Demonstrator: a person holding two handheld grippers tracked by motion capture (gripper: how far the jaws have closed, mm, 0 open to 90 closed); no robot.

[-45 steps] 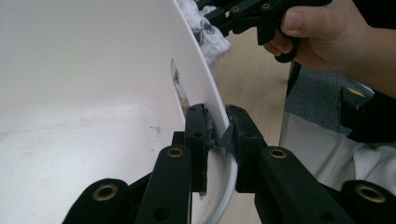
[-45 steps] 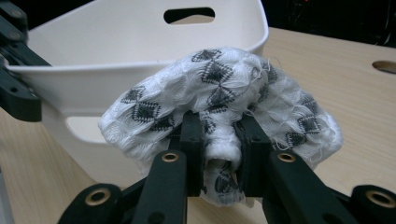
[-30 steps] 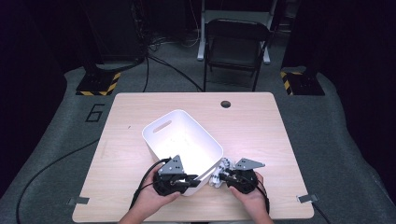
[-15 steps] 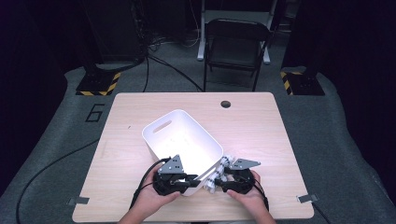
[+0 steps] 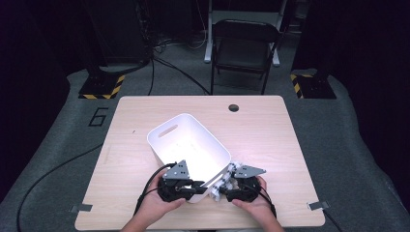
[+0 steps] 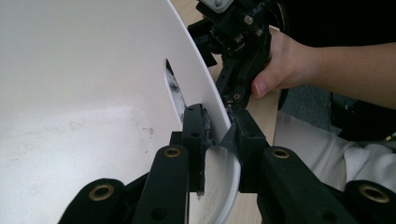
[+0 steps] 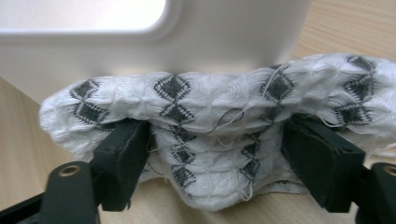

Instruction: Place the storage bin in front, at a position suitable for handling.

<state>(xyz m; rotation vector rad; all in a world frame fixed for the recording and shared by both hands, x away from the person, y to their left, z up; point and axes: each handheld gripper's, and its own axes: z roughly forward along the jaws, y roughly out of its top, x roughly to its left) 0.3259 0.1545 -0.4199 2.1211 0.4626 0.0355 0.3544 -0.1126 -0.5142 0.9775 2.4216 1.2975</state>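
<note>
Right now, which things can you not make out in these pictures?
- High view: the patterned cloth is small and half hidden by the right gripper.
- Right gripper view: whether the pads press the cloth.
- Left gripper view: the white bin, with its rim clamped, is cut off by the edges.

The right gripper (image 5: 223, 189) has just been opening its jaws, and they now stand wide on either side of the white cloth with dark diamonds (image 7: 205, 140), which bulges loosely between them against the wall of the white bin (image 5: 193, 145) instead of being pinched tight. In the high view that hand sits a little closer in under the bin's near corner than a second ago, with the bundle tucked against it.
</note>
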